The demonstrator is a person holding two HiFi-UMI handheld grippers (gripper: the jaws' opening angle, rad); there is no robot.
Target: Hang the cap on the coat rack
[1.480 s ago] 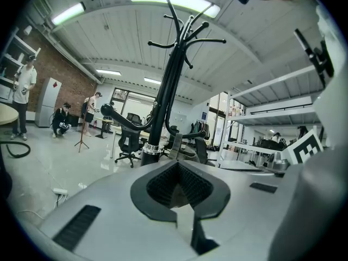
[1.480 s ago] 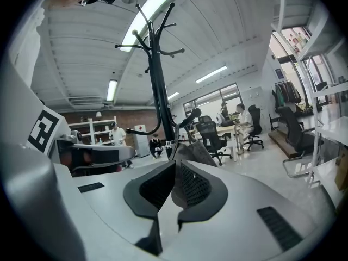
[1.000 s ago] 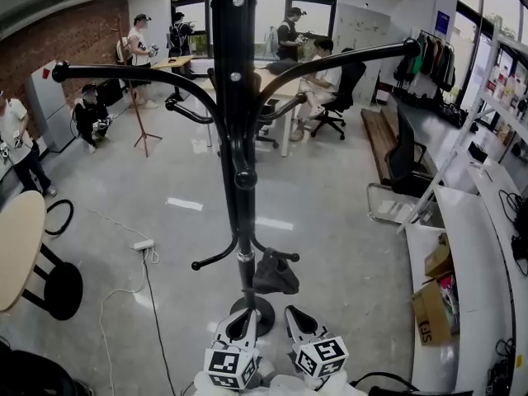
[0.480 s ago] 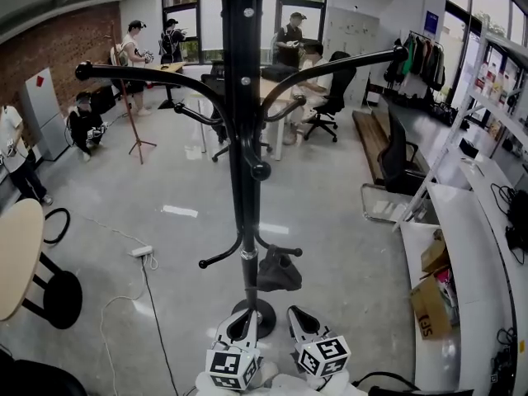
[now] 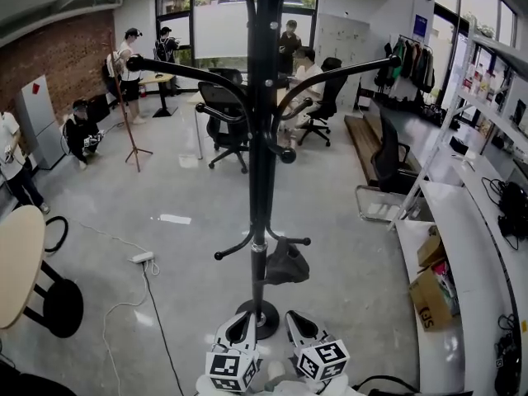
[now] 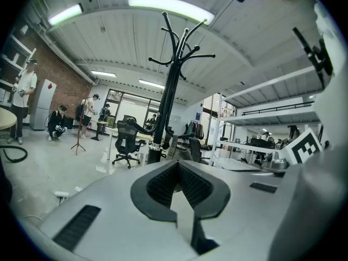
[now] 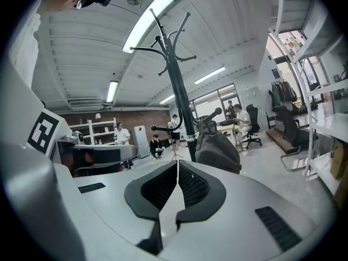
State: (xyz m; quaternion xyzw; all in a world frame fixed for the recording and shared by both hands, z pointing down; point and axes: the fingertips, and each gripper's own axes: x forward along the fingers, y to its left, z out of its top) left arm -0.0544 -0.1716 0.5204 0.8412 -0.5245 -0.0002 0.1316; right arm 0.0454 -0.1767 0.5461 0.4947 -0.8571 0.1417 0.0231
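A tall black coat rack [image 5: 261, 163] stands on the grey floor straight ahead. A dark grey cap [image 5: 286, 264] hangs from one of its low hooks, just right of the pole. Both grippers sit at the bottom edge of the head view, below the rack's round base and apart from the cap. My left gripper [image 5: 240, 320] is shut with nothing between its jaws. My right gripper [image 5: 295, 318] is shut and empty too. In the right gripper view the cap [image 7: 217, 151] hangs just beyond the closed jaws [image 7: 178, 165]. The left gripper view shows the rack [image 6: 169, 102] over its closed jaws [image 6: 176, 165].
A power strip [image 5: 142, 257] with a white cable lies on the floor to the left. A round table [image 5: 16, 254] and a black stool [image 5: 54, 299] stand at far left. A white counter [image 5: 462, 221] with cardboard boxes [image 5: 431, 295] runs along the right. Several people and office chairs are farther back.
In the head view the rack and cap have shifted right and look farther off. Both grippers stay shut at the bottom edge. The cap stays on its hook.
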